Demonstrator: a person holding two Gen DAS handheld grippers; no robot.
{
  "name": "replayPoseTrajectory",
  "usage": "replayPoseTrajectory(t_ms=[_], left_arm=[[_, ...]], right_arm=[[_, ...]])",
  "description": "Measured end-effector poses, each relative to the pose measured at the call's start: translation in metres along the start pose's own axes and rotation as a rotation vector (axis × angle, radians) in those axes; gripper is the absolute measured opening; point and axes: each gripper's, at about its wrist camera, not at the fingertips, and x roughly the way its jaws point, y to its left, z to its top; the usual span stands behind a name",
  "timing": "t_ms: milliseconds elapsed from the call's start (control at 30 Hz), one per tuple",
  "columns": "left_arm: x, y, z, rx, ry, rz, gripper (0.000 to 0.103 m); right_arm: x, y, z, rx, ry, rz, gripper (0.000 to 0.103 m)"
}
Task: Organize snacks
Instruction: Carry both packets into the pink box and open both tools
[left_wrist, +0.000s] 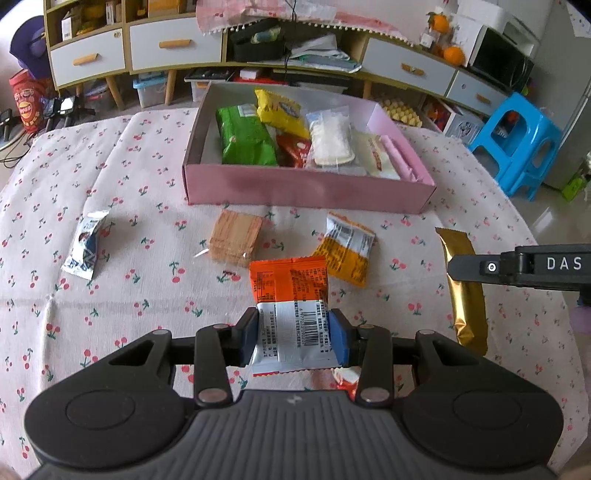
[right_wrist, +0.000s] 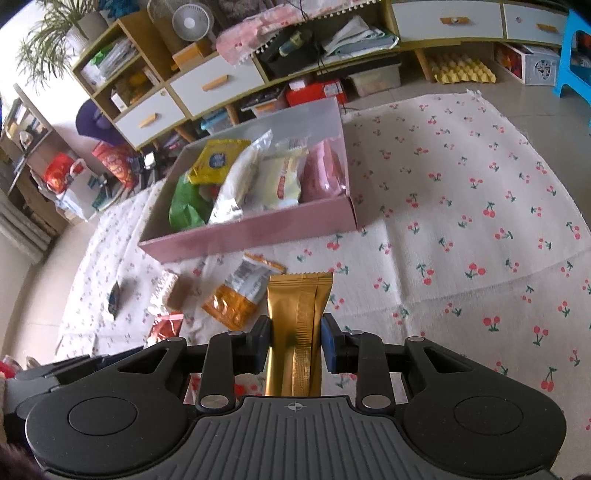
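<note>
Pink cardboard box is noted at the far side of the cherry-print cloth, already partly filled. Inside are counted, left to right: a green packet, a yellow packet lying on a red one, a clear bag of white contents, a cream wrapper and a pink roll.

The task is judged roughly half done. Two snacks are in hand: an orange-and-white packet is pinched by the left gripper, and a gold bar is pinched by the right gripper; both are short of the box.

Left on the cloth are a blue-and-white sachet, a clear-wrapped stack of biscuits and an orange packet. A red wrapper, possibly another snack, is mostly hidden beneath the left gripper.
</note>
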Motion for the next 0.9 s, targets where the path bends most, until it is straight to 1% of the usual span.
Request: replayPoseTrajectory(t_ms=[467, 700, 800, 900], left_arm=[[-0.009, 0.012, 0.028, -0.072, -0.062, -0.03, 0.037], [-0.01, 0.022, 0.047, -0.148, -0.085, -0.05, 0.037], [-0.008, 0.023, 0.063, -0.129, -0.103, -0.064, 0.037], [-0.002, 0.023, 0.082, -0.1, -0.125, -0.062, 0.037]], right_arm=[[-0.008, 0.007, 0.035, 0.089, -0.098, 0.043, 0.028], [-0.009, 0.013, 0.057, 0.118, -0.151, 0.027, 0.028], [-0.01, 0.015, 0.071, 0.13, -0.176, 0.032, 0.028], [-0.007, 0.018, 0.087, 0.094, -0.207, 0.016, 0.028]])
